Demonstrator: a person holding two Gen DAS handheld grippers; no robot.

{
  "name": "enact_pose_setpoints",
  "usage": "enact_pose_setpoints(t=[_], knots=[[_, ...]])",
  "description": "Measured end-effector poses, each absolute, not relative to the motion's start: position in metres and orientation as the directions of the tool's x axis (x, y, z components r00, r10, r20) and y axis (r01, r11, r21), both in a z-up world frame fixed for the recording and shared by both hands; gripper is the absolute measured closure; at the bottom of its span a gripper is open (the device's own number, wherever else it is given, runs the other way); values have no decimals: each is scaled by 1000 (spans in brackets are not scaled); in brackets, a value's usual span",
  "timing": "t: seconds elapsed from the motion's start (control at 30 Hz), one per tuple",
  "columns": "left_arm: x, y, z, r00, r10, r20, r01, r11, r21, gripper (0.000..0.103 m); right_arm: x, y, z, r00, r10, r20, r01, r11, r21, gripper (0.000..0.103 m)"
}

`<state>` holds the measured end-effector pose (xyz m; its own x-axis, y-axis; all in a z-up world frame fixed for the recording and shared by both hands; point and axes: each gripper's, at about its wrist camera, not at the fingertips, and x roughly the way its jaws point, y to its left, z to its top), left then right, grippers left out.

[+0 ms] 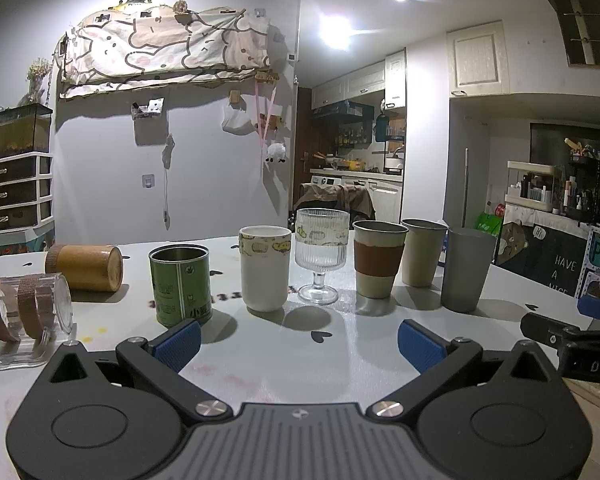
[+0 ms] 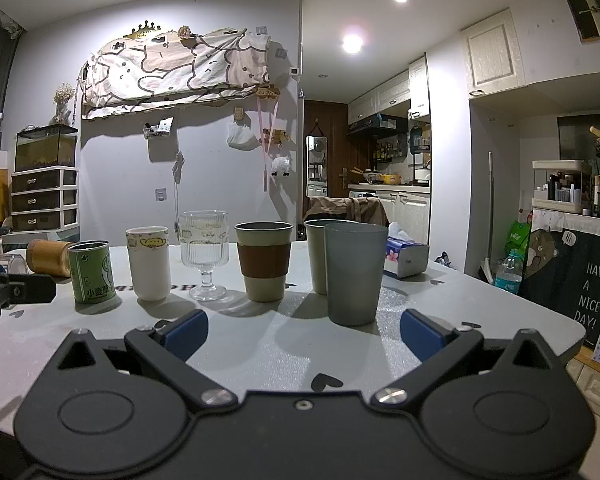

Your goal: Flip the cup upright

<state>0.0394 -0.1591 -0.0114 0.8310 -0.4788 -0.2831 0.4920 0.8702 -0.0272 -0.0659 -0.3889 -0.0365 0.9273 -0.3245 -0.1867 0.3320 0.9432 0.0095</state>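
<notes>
A row of cups stands upright on the white table point(image 1: 260, 344): a green tin point(image 1: 181, 285), a white mug point(image 1: 265, 267), a ribbed stem glass point(image 1: 321, 254), a cup with a brown sleeve point(image 1: 378, 263), a beige cup point(image 1: 422, 252) and a grey cup point(image 1: 466, 269). At the left a bamboo cup point(image 1: 85, 267) and a clear glass mug with brown bands point(image 1: 28, 312) lie on their sides. My left gripper point(image 1: 298, 344) is open and empty, short of the row. My right gripper point(image 2: 303, 336) is open and empty, just before the grey cup point(image 2: 354, 273).
A tissue box point(image 2: 405, 257) lies at the table's far right. The table's right edge point(image 2: 556, 312) drops off to the floor, where a water bottle point(image 2: 509, 271) stands. The right gripper's body point(image 1: 572, 344) shows at the left view's right edge.
</notes>
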Motion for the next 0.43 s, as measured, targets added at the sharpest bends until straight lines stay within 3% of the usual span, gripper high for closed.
enact_pose_setpoints(t=[0.43], knots=[[40, -158, -5, 834, -478, -277, 490, 871, -27, 0, -66, -389, -36, 927, -325, -187, 332, 943, 10, 0]])
